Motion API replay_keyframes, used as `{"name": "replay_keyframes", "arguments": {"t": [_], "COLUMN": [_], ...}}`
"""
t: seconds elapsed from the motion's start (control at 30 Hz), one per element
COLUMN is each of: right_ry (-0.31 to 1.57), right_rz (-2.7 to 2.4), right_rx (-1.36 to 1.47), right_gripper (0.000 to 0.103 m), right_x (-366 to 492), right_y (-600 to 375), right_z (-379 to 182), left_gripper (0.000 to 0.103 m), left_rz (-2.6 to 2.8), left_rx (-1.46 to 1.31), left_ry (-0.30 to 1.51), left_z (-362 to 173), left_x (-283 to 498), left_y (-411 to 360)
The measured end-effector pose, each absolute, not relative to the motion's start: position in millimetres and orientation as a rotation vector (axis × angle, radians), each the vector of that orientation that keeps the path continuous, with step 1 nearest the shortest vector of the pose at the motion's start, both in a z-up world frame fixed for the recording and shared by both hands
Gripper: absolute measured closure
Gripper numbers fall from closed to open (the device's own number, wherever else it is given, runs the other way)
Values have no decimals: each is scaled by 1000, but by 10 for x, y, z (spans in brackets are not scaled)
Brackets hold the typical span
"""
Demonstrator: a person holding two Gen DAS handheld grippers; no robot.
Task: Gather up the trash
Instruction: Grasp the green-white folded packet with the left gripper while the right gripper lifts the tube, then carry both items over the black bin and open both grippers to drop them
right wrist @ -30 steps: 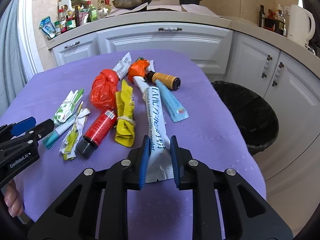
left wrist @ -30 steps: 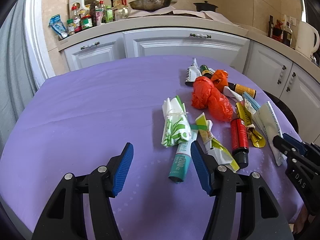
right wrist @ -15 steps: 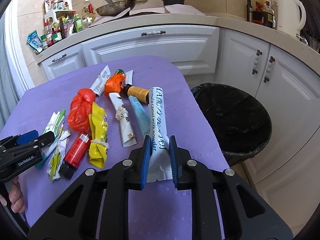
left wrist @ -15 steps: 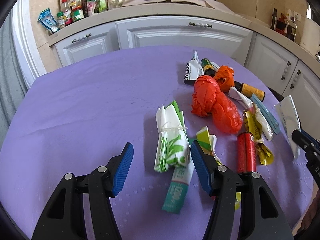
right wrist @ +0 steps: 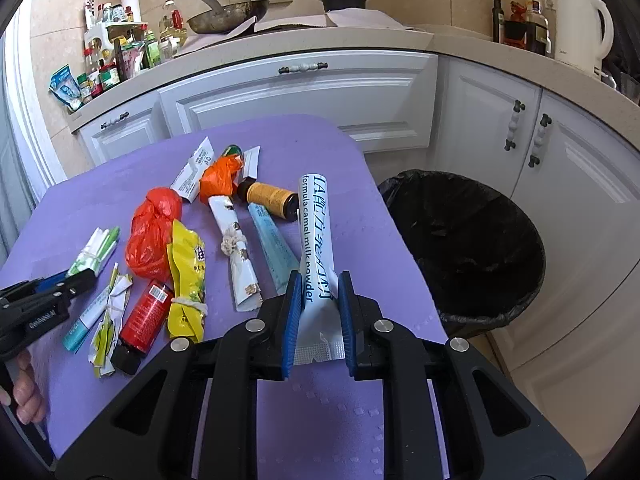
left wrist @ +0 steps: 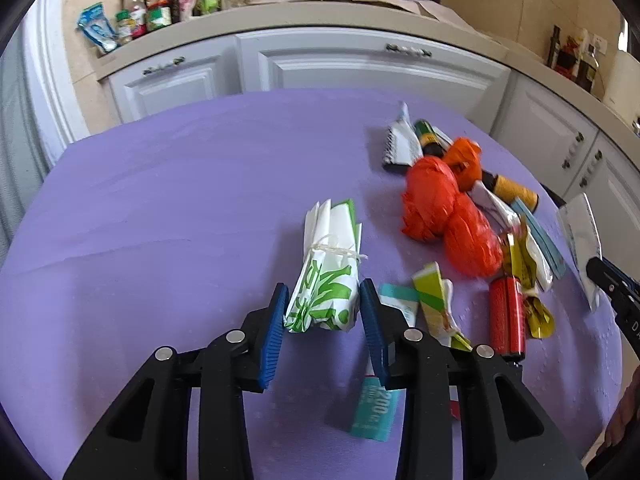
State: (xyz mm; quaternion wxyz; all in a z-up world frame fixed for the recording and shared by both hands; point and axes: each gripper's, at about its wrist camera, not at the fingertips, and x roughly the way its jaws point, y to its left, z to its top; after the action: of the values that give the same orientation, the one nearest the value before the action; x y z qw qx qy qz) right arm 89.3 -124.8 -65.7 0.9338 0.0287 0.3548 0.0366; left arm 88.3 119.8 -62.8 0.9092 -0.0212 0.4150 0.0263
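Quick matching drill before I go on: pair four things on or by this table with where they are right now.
Things:
1. milk powder sachet
2. green-and-white bundle
3. bin
4. red bottle

Places:
A. between the left claw's fingers
B. floor beside the table
C. clamped in the right claw
D. lying beside the yellow wrapper

Pairs: 1-C, 2-A, 3-B, 4-D
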Motion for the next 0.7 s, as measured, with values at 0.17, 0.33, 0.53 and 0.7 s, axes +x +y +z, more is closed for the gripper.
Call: {"name": "replay_keyframes", "arguments": {"t": [0.17, 0.33, 0.53, 0.7], "right_ry": [706, 691, 665, 649], "right_rz": [59, 35, -12, -66], "right_rx": [65, 81, 92, 100], "right_gripper": [85, 85, 85, 85], "right_x": [908, 936, 960, 1021], "right_y": [-1314, -1438, -1638, -1875], "right_z": [-614, -561, -494, -460], "left_gripper": [68, 69, 69, 69], "left_rz": [61, 16, -66, -139], "left_rx": [-29, -14, 6, 23], "left_ry": [789, 745, 687, 648], "left_z": [-443, -280, -88, 32], "left_x": [841, 887, 975, 1075], "left_y": [1159, 984, 664, 311]}}
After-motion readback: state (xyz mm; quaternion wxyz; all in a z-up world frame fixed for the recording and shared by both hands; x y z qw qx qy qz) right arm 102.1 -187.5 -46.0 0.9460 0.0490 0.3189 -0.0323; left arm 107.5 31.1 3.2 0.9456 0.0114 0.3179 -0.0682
